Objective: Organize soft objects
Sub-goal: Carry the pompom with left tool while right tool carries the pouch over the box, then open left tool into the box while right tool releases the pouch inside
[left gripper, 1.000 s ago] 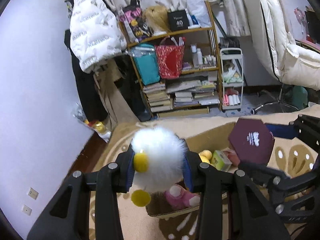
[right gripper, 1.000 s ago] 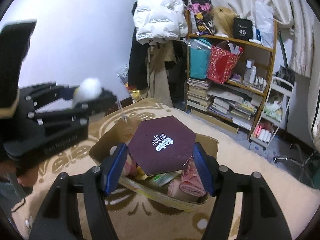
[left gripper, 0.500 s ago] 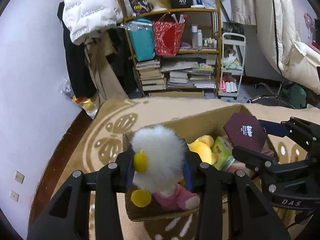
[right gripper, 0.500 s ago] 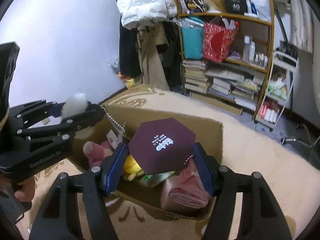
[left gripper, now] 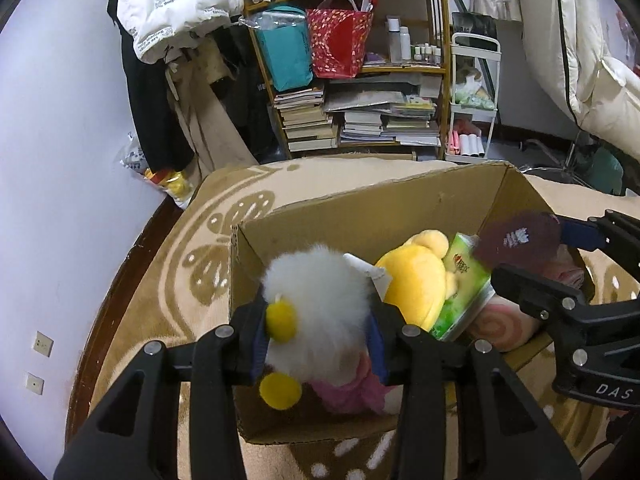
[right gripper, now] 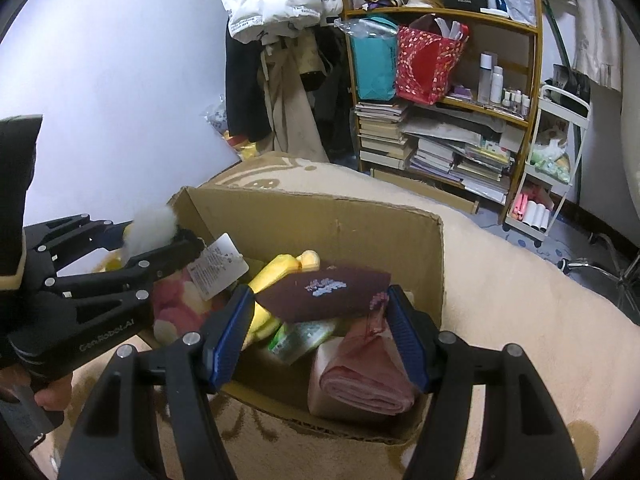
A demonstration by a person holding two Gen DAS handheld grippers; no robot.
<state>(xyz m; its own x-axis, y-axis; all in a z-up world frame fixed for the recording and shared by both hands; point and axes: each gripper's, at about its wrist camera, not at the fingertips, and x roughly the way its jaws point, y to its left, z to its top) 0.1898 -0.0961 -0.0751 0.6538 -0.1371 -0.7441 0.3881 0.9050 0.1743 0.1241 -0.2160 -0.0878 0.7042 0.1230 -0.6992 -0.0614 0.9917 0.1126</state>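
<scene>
My left gripper (left gripper: 318,334) is shut on a white fluffy toy (left gripper: 320,312) with yellow pompoms and holds it over the near left corner of an open cardboard box (left gripper: 360,208). My right gripper (right gripper: 320,320) is shut on a maroon hexagonal pad (right gripper: 324,292) with white print, held over the box's (right gripper: 320,224) right half. Inside the box lie a yellow plush (left gripper: 416,280), a green packet (left gripper: 460,292), a pink plush (right gripper: 176,308) and a rolled pink towel (right gripper: 364,376). The white toy also shows in the right wrist view (right gripper: 150,230), with a paper tag (right gripper: 216,268) hanging from it.
The box stands on a beige patterned rug (left gripper: 192,248). Behind it is a wooden shelf (left gripper: 360,80) with books and bags, a white trolley (left gripper: 472,100), hanging coats (left gripper: 172,20) and the wall (left gripper: 60,160) on the left. A white chair (left gripper: 580,60) stands at right.
Both grippers have come down and closer over the box with their objects still held. The maroon pad has tilted flatter and now sits low inside the box opening.
</scene>
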